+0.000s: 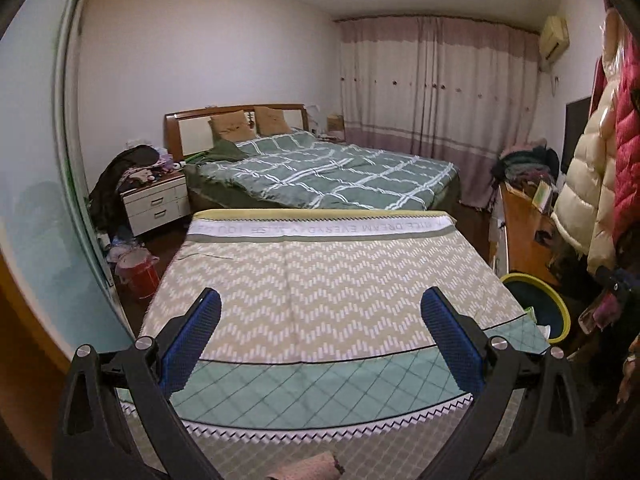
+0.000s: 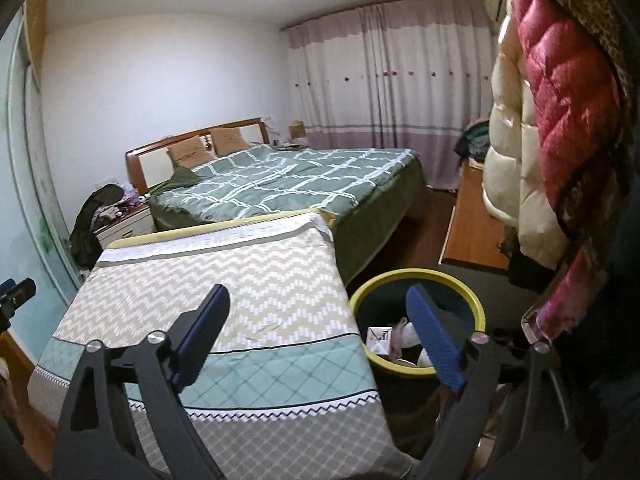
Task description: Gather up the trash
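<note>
A round bin with a yellow rim stands on the floor to the right of a table covered by a patterned cloth. Inside it lie a small white box and crumpled white paper. My right gripper is open and holds nothing; its right finger hangs over the bin and its left finger over the cloth. My left gripper is open and empty above the cloth. The bin's rim shows at its right. A pinkish scrap lies at the bottom edge, between the arms.
Beyond the table is a bed with a green checked cover, with a cluttered nightstand to its left. A red bucket stands on the floor. Padded coats hang close on the right, over a wooden desk.
</note>
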`<action>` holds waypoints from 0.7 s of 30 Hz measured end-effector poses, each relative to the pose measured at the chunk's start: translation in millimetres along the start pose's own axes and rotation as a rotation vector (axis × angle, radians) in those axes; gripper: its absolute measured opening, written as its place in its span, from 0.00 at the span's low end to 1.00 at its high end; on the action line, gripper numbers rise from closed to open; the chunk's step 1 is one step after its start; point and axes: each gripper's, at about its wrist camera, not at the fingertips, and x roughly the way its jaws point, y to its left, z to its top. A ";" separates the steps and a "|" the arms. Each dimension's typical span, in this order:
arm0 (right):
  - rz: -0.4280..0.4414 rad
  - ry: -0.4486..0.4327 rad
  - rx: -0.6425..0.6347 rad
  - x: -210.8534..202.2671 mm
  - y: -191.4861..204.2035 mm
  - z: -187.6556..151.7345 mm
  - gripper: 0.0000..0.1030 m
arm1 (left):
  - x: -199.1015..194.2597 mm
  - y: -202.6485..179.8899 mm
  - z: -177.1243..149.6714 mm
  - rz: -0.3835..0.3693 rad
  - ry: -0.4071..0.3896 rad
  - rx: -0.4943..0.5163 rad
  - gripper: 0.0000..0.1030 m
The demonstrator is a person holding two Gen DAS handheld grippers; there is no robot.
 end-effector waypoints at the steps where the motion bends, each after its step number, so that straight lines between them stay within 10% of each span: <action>1: 0.003 0.000 -0.004 -1.1 1.2 -0.3 0.87 | -5.1 2.8 -2.9 0.003 -0.002 -0.003 0.96; 21: 0.007 0.024 -0.017 0.6 12.6 -9.1 0.90 | -11.8 8.3 -15.7 0.043 0.021 -0.038 0.96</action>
